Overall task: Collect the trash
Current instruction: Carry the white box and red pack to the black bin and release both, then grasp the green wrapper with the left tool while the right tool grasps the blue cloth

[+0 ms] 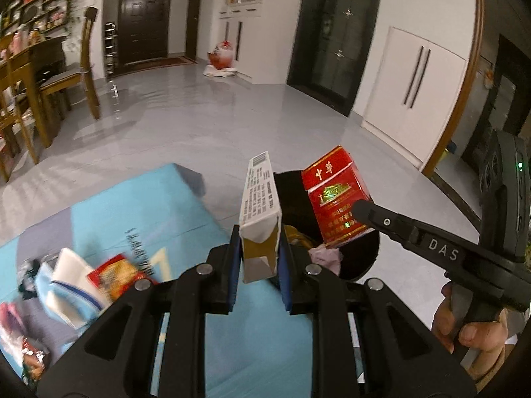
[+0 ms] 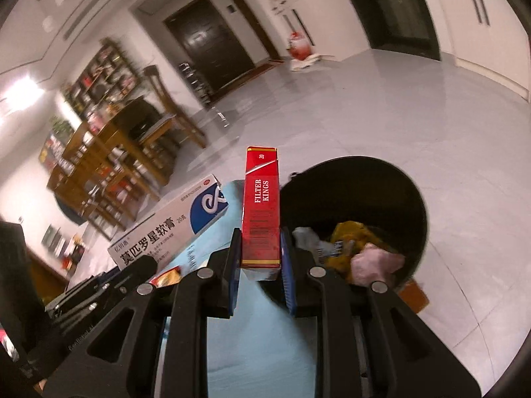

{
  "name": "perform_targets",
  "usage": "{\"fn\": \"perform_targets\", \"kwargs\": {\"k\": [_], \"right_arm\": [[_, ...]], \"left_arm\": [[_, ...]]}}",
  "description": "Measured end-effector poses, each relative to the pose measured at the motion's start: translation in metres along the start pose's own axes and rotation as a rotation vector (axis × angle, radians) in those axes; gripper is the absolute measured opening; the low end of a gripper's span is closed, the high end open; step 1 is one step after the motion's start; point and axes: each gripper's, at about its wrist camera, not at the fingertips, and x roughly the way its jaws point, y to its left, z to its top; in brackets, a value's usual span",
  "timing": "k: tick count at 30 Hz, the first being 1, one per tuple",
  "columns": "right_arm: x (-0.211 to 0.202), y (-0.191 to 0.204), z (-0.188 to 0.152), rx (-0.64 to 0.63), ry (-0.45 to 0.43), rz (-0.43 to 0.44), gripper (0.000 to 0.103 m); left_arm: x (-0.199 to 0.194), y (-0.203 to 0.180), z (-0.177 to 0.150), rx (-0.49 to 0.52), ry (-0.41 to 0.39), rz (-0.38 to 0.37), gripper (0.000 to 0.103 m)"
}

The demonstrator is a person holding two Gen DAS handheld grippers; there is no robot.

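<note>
grey floor — bin's inside, right view

Blue mat carries scattered wrappers.

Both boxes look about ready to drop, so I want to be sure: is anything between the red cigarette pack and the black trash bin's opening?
Nothing visible blocks it. The red cigarette pack, clamped in the right hand-held gripper, sits beside the black trash bin, whose mouth is open, with only wrappers and tissue at the bottom.
</note>
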Motion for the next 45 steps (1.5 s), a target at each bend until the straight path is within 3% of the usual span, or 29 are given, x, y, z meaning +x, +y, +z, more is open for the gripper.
{"fn": "perform_targets", "kwargs": {"k": [8, 14, 15, 16, 17, 20, 26, 31, 39, 45], "right_arm": [[0.007, -0.028, 0.007, 0.083, 0.014, -0.081, 0.023], [0.023, -0.037, 0.007, 0.143, 0.074, -0.108, 0.023], [0.026, -0.037, 0.007, 0.148, 0.08, -0.121, 0.027], [0.028, -0.039, 0.007, 0.159, 0.087, -0.138, 0.041], [0.028, -0.041, 0.008, 0.167, 0.094, -0.149, 0.047], [0.025, -0.045, 0.01, 0.196, 0.081, -0.158, 0.052], [0.026, -0.044, 0.009, 0.223, 0.089, -0.163, 0.052], [0.029, -0.037, 0.009, 0.207, 0.104, -0.161, 0.054], [0.044, 0.003, -0.001, 0.097, 0.161, -0.122, 0.057], [0.058, 0.038, -0.016, 0.007, 0.23, -0.063, 0.058]], "left_arm": [[0.049, -0.026, 0.009, 0.029, 0.064, -0.034, 0.021], [0.091, -0.033, 0.011, 0.008, 0.144, -0.069, 0.024], [0.097, -0.033, 0.01, 0.009, 0.154, -0.073, 0.029], [0.1, -0.034, 0.009, 0.006, 0.159, -0.078, 0.057], [0.102, -0.033, 0.008, -0.002, 0.155, -0.073, 0.078], [0.101, -0.026, 0.006, -0.023, 0.139, -0.079, 0.078], [0.085, 0.001, -0.004, -0.104, 0.123, -0.079, 0.079], [0.058, 0.03, -0.02, -0.178, 0.119, -0.036, 0.085], [-0.006, 0.088, -0.05, -0.208, 0.085, 0.09, 0.092], [-0.069, 0.159, -0.086, -0.249, 0.103, 0.199, 0.093]]}}
